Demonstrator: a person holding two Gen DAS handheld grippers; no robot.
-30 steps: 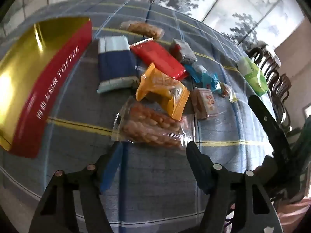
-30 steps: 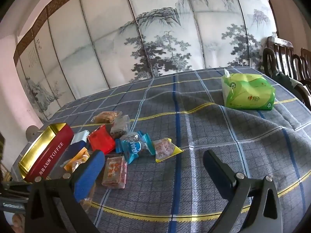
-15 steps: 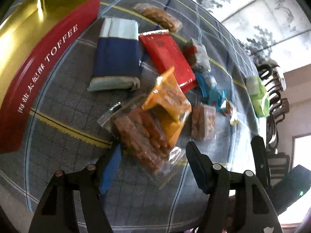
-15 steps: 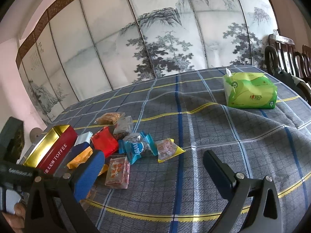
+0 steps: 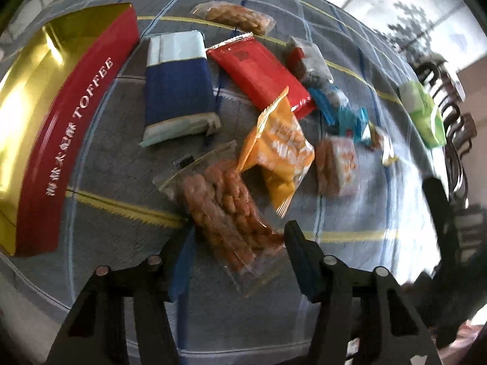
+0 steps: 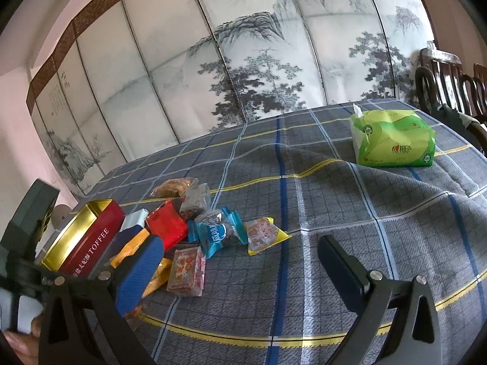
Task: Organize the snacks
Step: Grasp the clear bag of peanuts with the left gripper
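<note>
Closing in, the left gripper [image 5: 237, 237] has its jaws clamped around a clear packet of fried twists [image 5: 225, 210]; the right gripper [image 6: 240, 261] sits wide apart, empty, above the tablecloth [image 6: 334, 200].

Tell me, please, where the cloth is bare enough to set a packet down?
Bare cloth lies between the snack pile and the green tissue pack, and under the right tongs. It is crowded beside the toffee tin, where packets overlap.

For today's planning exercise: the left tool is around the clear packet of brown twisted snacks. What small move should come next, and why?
Probably finish closing the left tool, whose jaws have just been closing, then lift. The clear packet of brown twisted snacks lies between them, but whether the pads grip it is unclear. The open red and gold toffee tin sits close by, a likely destination.
</note>
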